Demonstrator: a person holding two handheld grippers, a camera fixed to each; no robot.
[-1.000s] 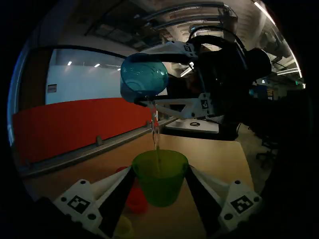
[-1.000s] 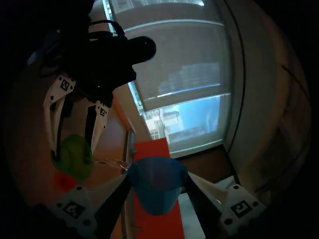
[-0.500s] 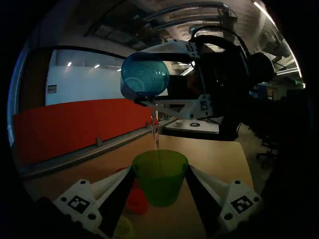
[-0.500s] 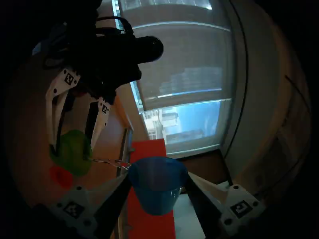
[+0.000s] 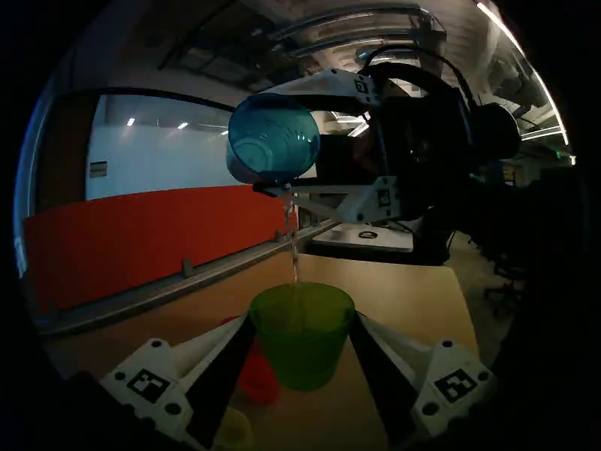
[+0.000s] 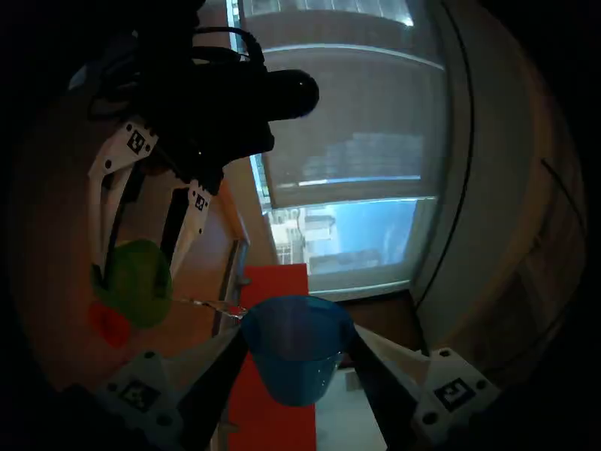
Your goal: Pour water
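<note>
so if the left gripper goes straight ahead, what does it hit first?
Likely the water stream, then the right gripper holding the blue cup, above the green cup; depth unclear.

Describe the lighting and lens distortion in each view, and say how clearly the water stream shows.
Left gripper view: dim room, bright ceiling strips glare top right; the fisheye bows the orange wall; the water stream glints thinly between blue cup and green cup. Right gripper view: the bright window backlights everything, leaving the table in shadow.

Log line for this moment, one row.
phase: pouring | right gripper: shut on blue cup, tipped | left gripper: shut on green cup, upright | water stream falling into green cup
</note>
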